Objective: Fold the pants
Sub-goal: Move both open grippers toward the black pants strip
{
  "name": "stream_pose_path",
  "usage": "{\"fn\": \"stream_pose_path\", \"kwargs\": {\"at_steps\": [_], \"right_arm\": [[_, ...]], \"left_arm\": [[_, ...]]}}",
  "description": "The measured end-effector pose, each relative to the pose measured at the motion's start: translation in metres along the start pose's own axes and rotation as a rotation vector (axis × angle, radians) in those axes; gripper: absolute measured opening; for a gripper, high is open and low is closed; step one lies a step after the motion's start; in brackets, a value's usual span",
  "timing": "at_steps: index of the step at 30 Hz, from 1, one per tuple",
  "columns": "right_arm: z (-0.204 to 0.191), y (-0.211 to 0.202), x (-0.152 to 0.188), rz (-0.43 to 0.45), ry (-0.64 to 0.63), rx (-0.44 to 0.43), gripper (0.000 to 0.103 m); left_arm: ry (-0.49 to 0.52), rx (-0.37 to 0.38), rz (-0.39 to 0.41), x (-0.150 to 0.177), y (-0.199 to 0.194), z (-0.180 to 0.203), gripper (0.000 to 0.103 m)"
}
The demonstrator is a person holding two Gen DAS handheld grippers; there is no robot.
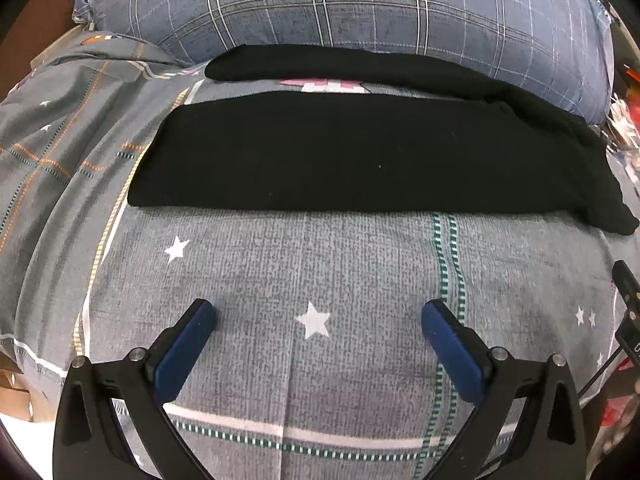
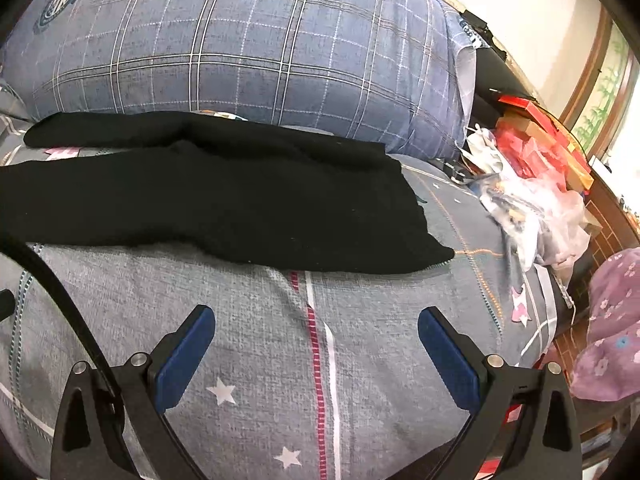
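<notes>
Black pants (image 1: 360, 156) lie spread flat across a grey star-patterned bed cover (image 1: 280, 264), legs pointing left, waist at the right. In the right wrist view the pants (image 2: 224, 200) show their waist end near the middle right. My left gripper (image 1: 318, 312) is open and empty, hovering over the cover just in front of the near leg. My right gripper (image 2: 316, 316) is open and empty, over the cover in front of the waist end. Neither touches the pants.
A blue plaid pillow (image 1: 360, 12) lies right behind the pants, also in the right wrist view (image 2: 240, 40). Plastic bags and red boxes (image 2: 532, 176) pile up at the bed's right edge. A purple flowered cloth (image 2: 612, 328) sits at far right.
</notes>
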State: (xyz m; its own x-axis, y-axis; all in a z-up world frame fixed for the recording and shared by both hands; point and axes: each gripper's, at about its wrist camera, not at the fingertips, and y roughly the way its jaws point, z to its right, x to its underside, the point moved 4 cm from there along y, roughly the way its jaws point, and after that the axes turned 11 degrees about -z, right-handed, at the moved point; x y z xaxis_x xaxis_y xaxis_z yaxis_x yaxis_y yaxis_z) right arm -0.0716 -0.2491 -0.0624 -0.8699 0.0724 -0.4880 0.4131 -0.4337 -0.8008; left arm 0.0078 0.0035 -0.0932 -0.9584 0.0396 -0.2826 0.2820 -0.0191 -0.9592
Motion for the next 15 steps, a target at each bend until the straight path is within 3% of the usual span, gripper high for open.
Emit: {"fn": "stream_pose_path", "kwargs": {"at_steps": [3,5,11,15], "right_arm": [[0.005,-0.007,0.001,0.014,0.008,0.001,0.103],[0.009,-0.014,0.003,0.029,0.017,0.000,0.103],[0.018,-0.041,0.005,0.094,0.036,-0.012,0.103],[0.026,-0.067,0.006,0.184,0.072,-0.063,0.103]], "left_arm": [[0.001,0.000,0.010,0.005,-0.009,0.000,0.091],[0.006,0.006,0.033,0.008,-0.019,0.002,0.091],[0.010,-0.011,0.209,0.012,-0.084,0.003,0.091],[0.009,-0.048,0.327,0.022,-0.128,0.001,0.091]]}}
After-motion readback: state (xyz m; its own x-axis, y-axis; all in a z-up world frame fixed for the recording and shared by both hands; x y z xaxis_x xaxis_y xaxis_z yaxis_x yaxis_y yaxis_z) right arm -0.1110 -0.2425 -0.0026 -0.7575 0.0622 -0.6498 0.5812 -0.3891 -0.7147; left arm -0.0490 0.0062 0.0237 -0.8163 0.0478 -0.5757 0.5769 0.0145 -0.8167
